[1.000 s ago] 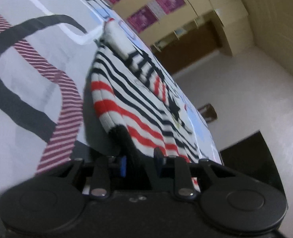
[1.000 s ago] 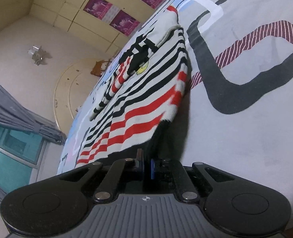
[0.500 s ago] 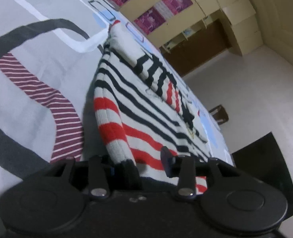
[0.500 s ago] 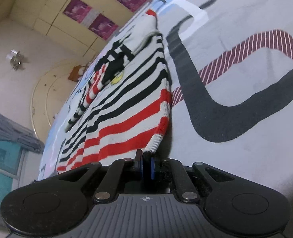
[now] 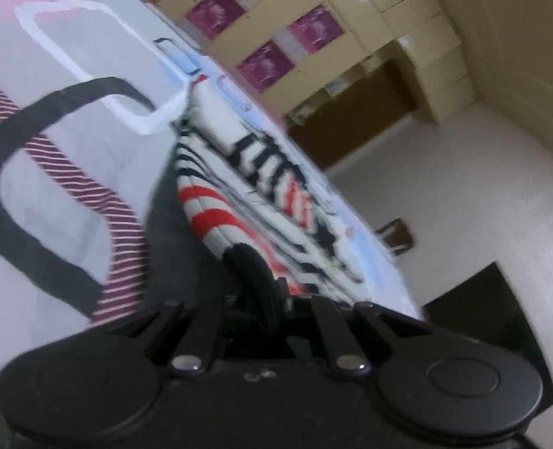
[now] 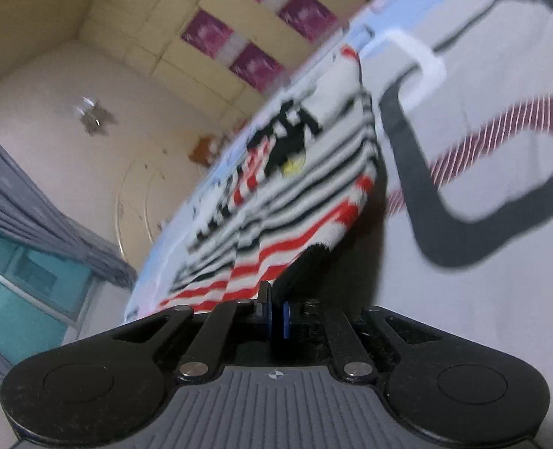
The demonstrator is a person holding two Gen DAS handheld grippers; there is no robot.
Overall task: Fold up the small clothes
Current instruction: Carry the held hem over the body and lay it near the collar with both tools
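A small knitted sweater (image 5: pixel 216 217) with black, white and red stripes and a black hem lies on the patterned bedsheet (image 5: pixel 51 187). In the left wrist view my left gripper (image 5: pixel 261 299) is shut on the black hem at one bottom corner, which is raised off the sheet with a shadow beneath. In the right wrist view the same sweater (image 6: pixel 295 217) stretches away from me. My right gripper (image 6: pixel 276 318) is shut on the hem at the other bottom corner, its blue pads pressed together on the black edge. The collar end rests on the sheet.
The grey bedsheet (image 6: pixel 482 262) with black, white and maroon striped loops spreads around the sweater. A cream wardrobe with purple panels (image 5: pixel 269 63) stands beyond the bed. A dark block (image 5: pixel 482 299) sits on the floor, and a curtained window (image 6: pixel 21 262) is on the right wrist view's left.
The left jaws, apart around the hem half a second ago, have shut on it. Both held corners have come up a little off the sheet, and the views are blurred by motion.
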